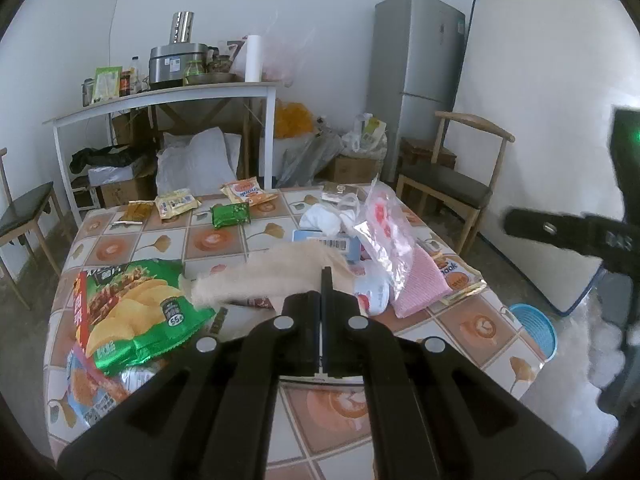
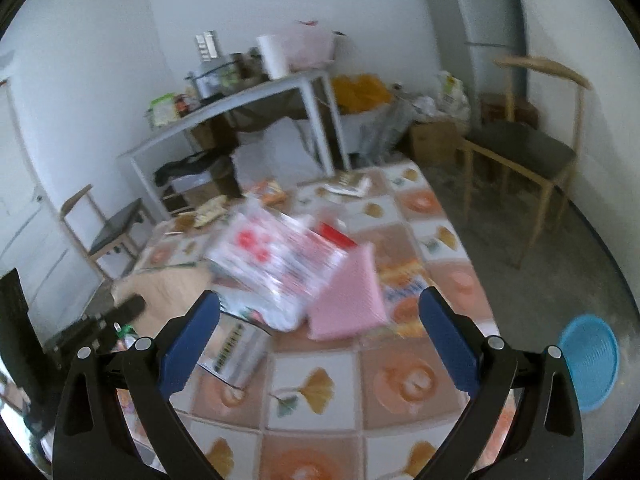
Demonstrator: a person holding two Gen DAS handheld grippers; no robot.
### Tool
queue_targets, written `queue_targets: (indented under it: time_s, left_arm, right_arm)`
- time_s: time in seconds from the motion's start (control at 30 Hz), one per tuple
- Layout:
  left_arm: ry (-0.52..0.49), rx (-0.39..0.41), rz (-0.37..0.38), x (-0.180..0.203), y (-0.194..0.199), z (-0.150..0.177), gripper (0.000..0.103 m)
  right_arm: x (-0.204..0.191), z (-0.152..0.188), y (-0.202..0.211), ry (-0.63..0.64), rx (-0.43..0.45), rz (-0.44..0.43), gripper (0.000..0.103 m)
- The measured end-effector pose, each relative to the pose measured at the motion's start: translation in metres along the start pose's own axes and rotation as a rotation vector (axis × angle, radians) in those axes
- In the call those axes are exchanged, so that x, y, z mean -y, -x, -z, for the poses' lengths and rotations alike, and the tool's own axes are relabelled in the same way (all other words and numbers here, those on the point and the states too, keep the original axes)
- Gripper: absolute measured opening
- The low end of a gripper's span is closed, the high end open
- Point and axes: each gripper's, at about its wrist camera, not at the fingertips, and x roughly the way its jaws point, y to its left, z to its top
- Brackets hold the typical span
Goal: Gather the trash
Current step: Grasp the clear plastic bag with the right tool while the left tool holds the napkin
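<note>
Progress: early | left gripper (image 1: pixel 325 276) is clamped on beige cloth (image 1: pixel 260 276) | right gripper (image 2: pixel 320 316) is held wide, empty | wrappers (image 1: pixel 230 216) are left on table (image 1: pixel 320 412); bin (image 1: pixel 534 330) is seen beside it

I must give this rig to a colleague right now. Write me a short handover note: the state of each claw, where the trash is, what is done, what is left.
Left claw: shut, above the table; whether it pinches anything I cannot tell.
Right claw: open, empty, above the tiled-pattern tablecloth table.
Trash on the table: large green crisp bag at the left, small green foil packet and yellow snack packets at the far side, clear plastic bag with red print over a pink ribbed cloth.
Blue plastic basket stands on the floor, right of the table.
Done: nothing visibly binned.
Left: all wrappers.
</note>
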Motion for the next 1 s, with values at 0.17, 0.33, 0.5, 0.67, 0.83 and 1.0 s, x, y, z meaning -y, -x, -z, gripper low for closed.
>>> queue_targets:
  time_s: [0.17, 0.33, 0.5, 0.67, 0.83, 1.0]
  left_arm:
    - [0.010, -0.009, 0.011, 0.000, 0.007, 0.004, 0.000]
    - [0.009, -0.007, 0.015, -0.002, 0.009, 0.006, 0.000]
    - [0.022, -0.019, 0.028, -0.006, 0.010, 0.009, 0.000]
    - [0.029, -0.022, 0.034, -0.010, 0.010, 0.010, 0.000]
    - [0.039, -0.022, 0.045, -0.013, 0.009, 0.009, 0.000]
    - [0.041, -0.023, 0.047, -0.014, 0.008, 0.009, 0.000]
  right_arm:
    - [-0.035, -0.004, -0.030, 0.156, 0.006, 0.004, 0.097]
    - [-0.056, -0.022, -0.048, 0.206, -0.006, -0.032, 0.097]
    - [-0.075, -0.033, -0.073, 0.348, -0.029, -0.022, 0.097]
    - [-0.080, -0.039, -0.089, 0.397, -0.071, -0.017, 0.097]
    - [-0.082, -0.035, -0.116, 0.433, -0.128, 0.022, 0.097]
    - [-0.077, -0.025, -0.123, 0.435, -0.160, 0.026, 0.097]
